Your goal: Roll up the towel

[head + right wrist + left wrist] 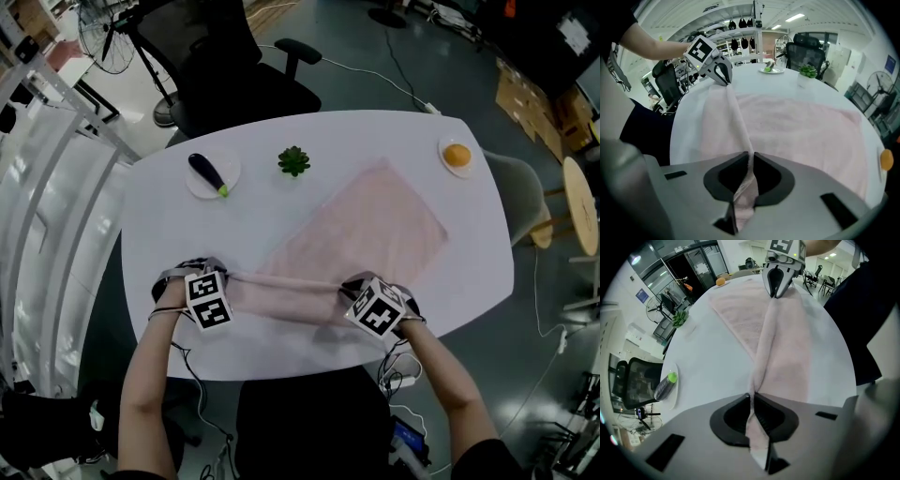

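A pale pink towel (pixel 366 234) lies spread on the white oval table (pixel 169 244), running from the far right toward me. Its near edge is lifted into a taut ridge (pixel 281 281) between my two grippers. My left gripper (pixel 217 286) is shut on the towel's near left corner; the cloth (pixel 761 357) runs from its jaws to the other gripper (pixel 780 280). My right gripper (pixel 349 292) is shut on the near right corner, with cloth (pixel 740 126) pinched between its jaws. Below the ridge the towel's near part is doubled over.
A white plate with an eggplant (pixel 208 172) sits at the far left, a small green plant (pixel 293 160) at the far middle, and a dish with an orange (pixel 457 156) at the far right. A black chair (pixel 234 75) stands behind the table.
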Motion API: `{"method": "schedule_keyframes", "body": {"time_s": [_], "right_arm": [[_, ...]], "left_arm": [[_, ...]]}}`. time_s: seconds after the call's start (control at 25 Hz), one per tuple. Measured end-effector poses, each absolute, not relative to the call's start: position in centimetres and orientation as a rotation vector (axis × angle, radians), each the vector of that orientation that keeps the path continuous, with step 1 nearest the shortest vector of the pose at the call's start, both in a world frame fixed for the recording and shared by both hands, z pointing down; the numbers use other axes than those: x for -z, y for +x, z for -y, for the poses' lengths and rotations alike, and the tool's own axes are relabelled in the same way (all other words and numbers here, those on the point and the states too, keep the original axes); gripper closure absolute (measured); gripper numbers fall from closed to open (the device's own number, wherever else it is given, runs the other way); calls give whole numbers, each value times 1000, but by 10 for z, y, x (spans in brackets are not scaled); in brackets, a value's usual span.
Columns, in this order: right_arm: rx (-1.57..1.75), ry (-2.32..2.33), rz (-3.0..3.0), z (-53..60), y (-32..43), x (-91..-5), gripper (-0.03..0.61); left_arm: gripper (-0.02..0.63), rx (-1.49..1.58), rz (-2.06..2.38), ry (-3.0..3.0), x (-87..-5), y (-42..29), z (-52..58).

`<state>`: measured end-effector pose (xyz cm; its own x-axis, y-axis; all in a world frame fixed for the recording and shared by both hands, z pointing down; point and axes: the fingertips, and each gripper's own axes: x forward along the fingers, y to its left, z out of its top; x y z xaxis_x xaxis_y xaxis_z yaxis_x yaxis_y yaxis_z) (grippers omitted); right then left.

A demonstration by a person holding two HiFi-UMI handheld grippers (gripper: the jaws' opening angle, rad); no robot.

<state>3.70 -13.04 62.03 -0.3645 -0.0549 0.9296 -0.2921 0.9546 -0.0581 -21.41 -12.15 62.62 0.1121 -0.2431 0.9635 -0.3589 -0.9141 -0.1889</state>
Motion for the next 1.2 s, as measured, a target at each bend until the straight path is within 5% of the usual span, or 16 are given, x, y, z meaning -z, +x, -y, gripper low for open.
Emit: {"method": "schedule_keyframes", "body": {"time_s": [0.36, 0.88, 1.2], "right_arm": [[-260, 276, 1942, 126, 40, -616, 525], [-197, 457, 1967, 124, 62, -579, 323], [-87, 520, 2015, 97, 62, -559, 314]], "left_arm": [[492, -1926, 680, 2305, -620, -217, 130], [296, -1733, 806, 2405, -577, -219, 124], [290, -1677, 841, 2483, -557, -219, 94]]}}
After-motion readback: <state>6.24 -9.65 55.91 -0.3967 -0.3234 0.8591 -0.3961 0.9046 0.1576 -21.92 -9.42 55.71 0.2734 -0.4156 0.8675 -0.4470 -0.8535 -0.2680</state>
